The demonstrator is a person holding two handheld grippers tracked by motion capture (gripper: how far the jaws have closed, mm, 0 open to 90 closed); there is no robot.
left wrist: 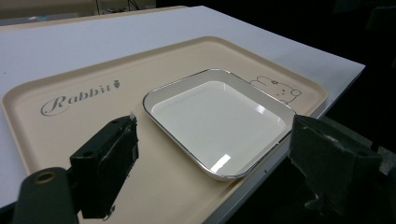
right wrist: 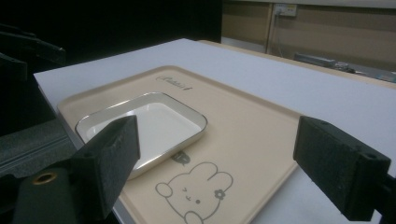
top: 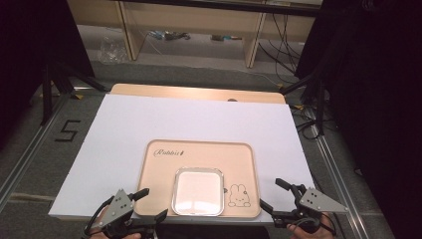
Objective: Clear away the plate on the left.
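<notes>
The left gripper (top: 148, 203) hovers with jaws wide and empty at the tray's (top: 159, 184) near left corner. The dish (top: 198, 191) sits inside the tray, near its front edge, beside the rabbit drawing (top: 239, 196). The right gripper (top: 276, 194) waits off the tray's right edge, jaws wide and empty. This looks like the approach; the next move probably calls for closing on the dish's rim.

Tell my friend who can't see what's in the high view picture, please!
A white square dish sits on a beige rabbit tray at the near edge of a white table. The left gripper and right gripper, both open, hover at the tray's near corners, holding nothing.
</notes>
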